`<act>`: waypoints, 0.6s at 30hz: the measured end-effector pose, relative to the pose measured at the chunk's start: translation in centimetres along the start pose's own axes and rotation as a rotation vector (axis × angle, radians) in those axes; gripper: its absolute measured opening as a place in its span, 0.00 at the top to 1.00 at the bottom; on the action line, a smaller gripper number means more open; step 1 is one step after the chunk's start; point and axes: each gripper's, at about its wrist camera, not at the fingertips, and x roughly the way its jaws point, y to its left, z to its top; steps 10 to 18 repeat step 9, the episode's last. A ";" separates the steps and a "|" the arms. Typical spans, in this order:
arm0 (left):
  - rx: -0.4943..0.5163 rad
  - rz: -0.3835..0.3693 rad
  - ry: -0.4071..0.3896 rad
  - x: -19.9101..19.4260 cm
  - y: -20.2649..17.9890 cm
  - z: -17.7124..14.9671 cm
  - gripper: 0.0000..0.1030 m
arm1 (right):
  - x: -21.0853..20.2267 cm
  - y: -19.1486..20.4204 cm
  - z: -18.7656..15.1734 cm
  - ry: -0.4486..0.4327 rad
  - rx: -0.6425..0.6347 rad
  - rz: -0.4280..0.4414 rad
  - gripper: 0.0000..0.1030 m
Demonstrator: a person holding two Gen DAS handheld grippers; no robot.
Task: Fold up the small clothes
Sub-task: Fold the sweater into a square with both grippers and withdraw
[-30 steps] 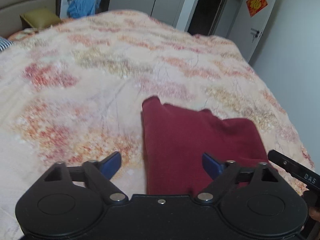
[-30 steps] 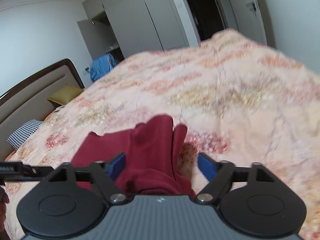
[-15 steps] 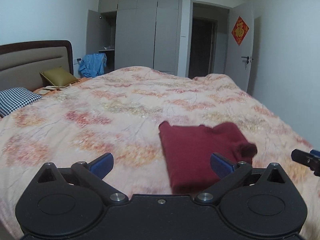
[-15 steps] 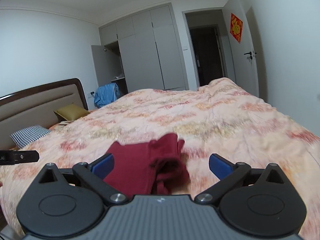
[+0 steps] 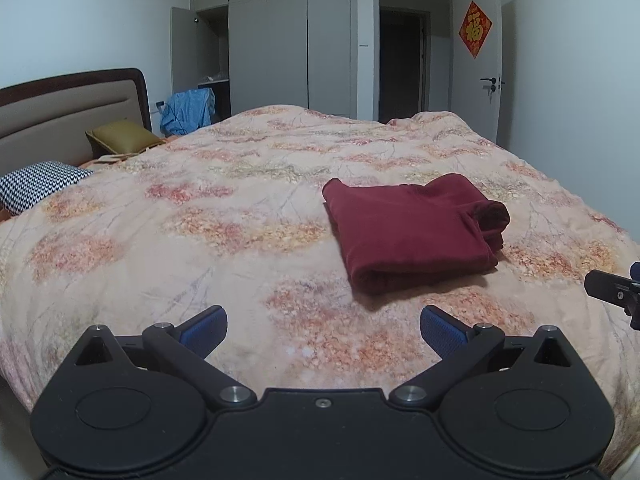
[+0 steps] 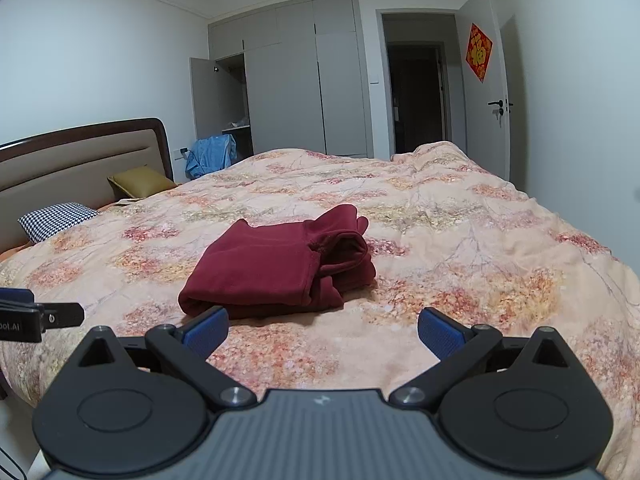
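A dark red garment [image 5: 408,228] lies folded into a thick packet on the flowered bedspread [image 5: 240,216]; from the right wrist it appears as the same red packet [image 6: 280,268], with its layered open edges turned to the right. My left gripper [image 5: 323,326] hangs open near the bed's front edge, short of the garment, nothing between its blue pads. My right gripper [image 6: 323,326] is open too, just in front of the packet and apart from it. Each view catches the tip of the other gripper at its side edge.
A houndstooth pillow [image 5: 38,184] and an olive cushion [image 5: 120,138] lie by the headboard [image 5: 60,108] at the left. Blue clothing [image 5: 188,110] hangs near the grey wardrobe [image 5: 288,36], whose left door stands ajar. A white door [image 5: 476,60] and a dark doorway lie beyond the bed.
Both grippers have drawn back from the red garment toward the bed's front edge and levelled out. The garment, earlier between the pads, now lies free ahead of them.
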 end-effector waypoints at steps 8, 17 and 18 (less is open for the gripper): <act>-0.005 0.008 0.031 0.8 0.1 0.1 0.01 | 0.8 -0.3 -0.3 0.031 0.004 0.000 0.00; -0.005 0.009 0.035 0.9 0.1 0.1 0.01 | 1.0 -0.3 -0.4 0.035 0.006 0.000 0.00; -0.005 0.009 0.035 0.9 0.1 0.1 0.01 | 1.0 -0.3 -0.4 0.035 0.006 0.000 0.00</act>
